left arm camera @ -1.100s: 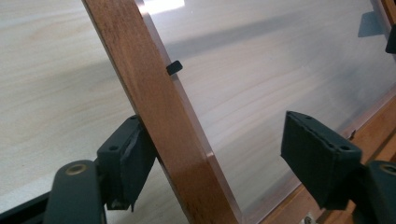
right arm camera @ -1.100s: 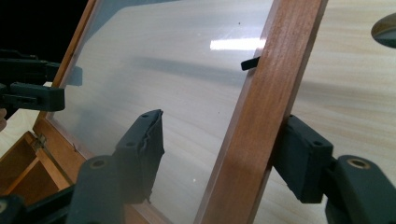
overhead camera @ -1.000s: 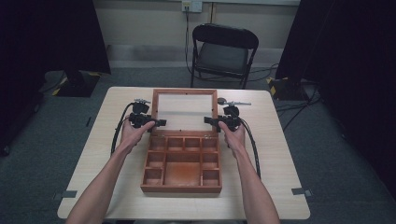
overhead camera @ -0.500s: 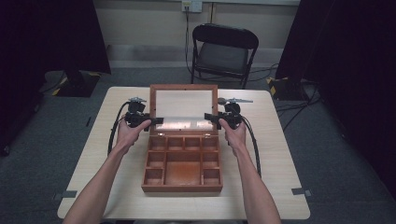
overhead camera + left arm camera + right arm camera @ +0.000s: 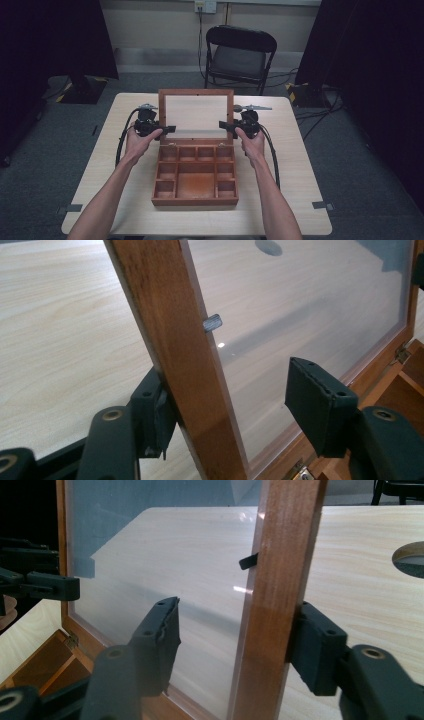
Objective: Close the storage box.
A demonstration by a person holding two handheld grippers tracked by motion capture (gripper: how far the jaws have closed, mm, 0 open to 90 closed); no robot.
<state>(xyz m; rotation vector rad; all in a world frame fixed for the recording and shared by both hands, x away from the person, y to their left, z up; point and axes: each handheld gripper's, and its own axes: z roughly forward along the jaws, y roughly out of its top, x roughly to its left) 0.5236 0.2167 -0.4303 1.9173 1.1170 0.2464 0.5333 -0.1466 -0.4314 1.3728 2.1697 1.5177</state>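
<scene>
Wooden box [image 5: 195, 175] at table [image 5: 300, 175] centre, glass lid [image 5: 196, 114] upright at far side. Left gripper [image 5: 162, 129] straddles lid's left stile, right gripper [image 5: 226, 125] its right stile; both jaws wide, only outer pads touching wood, not clamped. Hinge axis runs left-right.

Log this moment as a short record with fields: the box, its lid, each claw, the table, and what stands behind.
box: wooden box, open, compartments with nothing in them
lid: glass-paned lid raised, leaning back from its hinges
left claw: left claw open, jaws astride the lid's left frame rail, outer jaw against the wood
right claw: right claw open, jaws astride the lid's right frame rail, outer jaw against the wood
table: light wooden table
behind: black folding chair
</scene>
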